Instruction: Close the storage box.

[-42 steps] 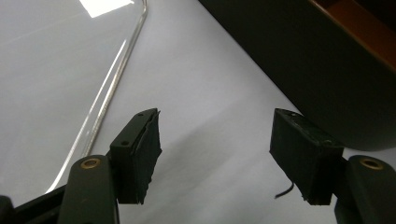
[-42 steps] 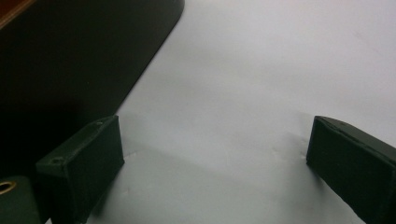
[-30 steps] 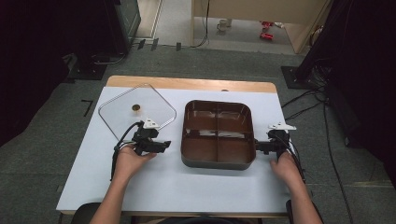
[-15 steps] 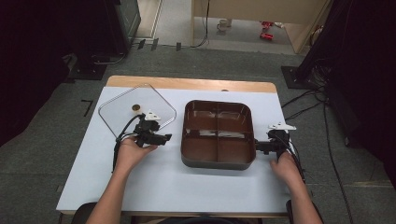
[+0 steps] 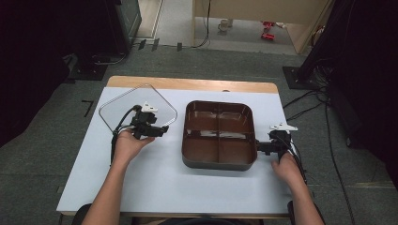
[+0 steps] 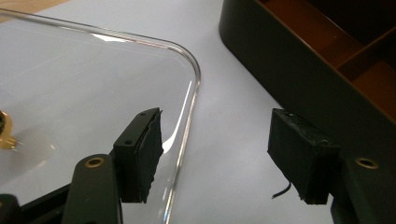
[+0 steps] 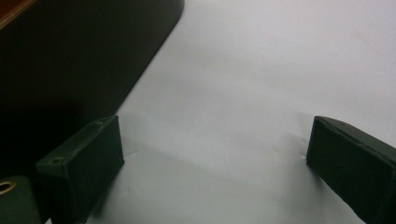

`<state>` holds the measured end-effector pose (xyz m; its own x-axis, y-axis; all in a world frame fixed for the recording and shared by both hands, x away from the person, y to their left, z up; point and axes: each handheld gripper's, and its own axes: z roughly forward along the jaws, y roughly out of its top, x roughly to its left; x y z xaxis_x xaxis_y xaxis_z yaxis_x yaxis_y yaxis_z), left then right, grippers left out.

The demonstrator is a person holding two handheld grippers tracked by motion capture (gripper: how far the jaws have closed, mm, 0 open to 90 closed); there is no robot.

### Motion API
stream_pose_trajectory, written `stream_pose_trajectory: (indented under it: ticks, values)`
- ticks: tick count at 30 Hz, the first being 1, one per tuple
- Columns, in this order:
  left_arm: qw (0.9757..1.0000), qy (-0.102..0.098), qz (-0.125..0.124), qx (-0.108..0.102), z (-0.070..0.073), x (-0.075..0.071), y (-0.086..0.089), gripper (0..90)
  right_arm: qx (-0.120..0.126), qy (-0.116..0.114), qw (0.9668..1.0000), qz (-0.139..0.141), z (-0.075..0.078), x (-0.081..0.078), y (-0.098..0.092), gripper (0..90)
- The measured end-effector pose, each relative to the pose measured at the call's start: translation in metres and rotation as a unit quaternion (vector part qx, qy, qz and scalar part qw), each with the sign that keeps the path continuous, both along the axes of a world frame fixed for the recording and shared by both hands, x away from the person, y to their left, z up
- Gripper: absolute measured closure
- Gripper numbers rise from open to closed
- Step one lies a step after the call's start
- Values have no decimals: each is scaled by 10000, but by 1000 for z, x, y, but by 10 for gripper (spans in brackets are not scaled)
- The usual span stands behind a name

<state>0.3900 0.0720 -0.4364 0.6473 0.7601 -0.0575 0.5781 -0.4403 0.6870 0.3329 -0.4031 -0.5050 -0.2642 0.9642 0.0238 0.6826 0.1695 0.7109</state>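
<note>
- The left gripper (image 5: pixel 162 130) hovers over the near right edge of the clear lid (image 5: pixel 117 108), jaws spread, one pad above the lid, the other over bare table between lid and tray.
- The brown four-compartment tray (image 5: pixel 219 161) sits mid-table, empty, just right of the lid.
- The right gripper (image 5: pixel 259 149) rests beside the tray's near right corner, jaws spread, pinching nothing.
- The likely step is gripping the lid's rim (image 6: pixel 187 116): lower one pad under the edge, close squarely on the straight part, not the rounded corner.
- The plastic looks slippery; lift level and slowly.
- A small brass-coloured knob (image 6: pixel 5 135) sits on the lid.
</note>
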Motion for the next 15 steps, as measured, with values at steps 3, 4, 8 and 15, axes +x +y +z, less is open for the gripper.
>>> stream_pose_trajectory:
  ticks: [3,4,8,15]
  values:
    - [10000,3,28,-2,1,5,3,354,0,-1,10000,1,0,0,0,31]
    - [10000,-6,50,-16,2,7,5,355,-1,-3,10000,4,0,0,0,31]
    - [9999,-79,141,-18,3,14,14,376,0,-1,10000,3,0,0,0,31]
    - [9993,-71,369,-70,2,29,28,380,-2,-3,10000,4,0,0,0,31]
